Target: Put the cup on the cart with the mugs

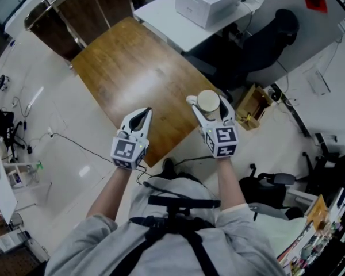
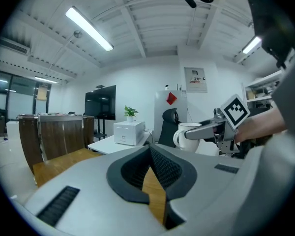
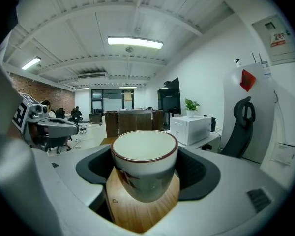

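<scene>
A cream cup (image 1: 207,99) with a dark brown rim stands upright between the jaws of my right gripper (image 1: 209,109), which is shut on it. In the right gripper view the cup (image 3: 144,165) fills the gap between the dark pads, with wood showing below it. It hangs over the near corner of a brown wooden table (image 1: 132,68). My left gripper (image 1: 146,111) is level with it to the left, its jaws shut with nothing between them; in the left gripper view its tips (image 2: 150,149) meet, and the cup (image 2: 189,136) shows to the right. No cart or mugs are in view.
A white box (image 1: 210,2) sits on a white desk beyond the table. A black office chair (image 1: 276,33) stands to the right of the table, with a small wooden crate (image 1: 254,105) on the floor below it. Dark wooden chairs (image 1: 75,10) are at the far left. Cables (image 1: 63,140) trail over the pale floor.
</scene>
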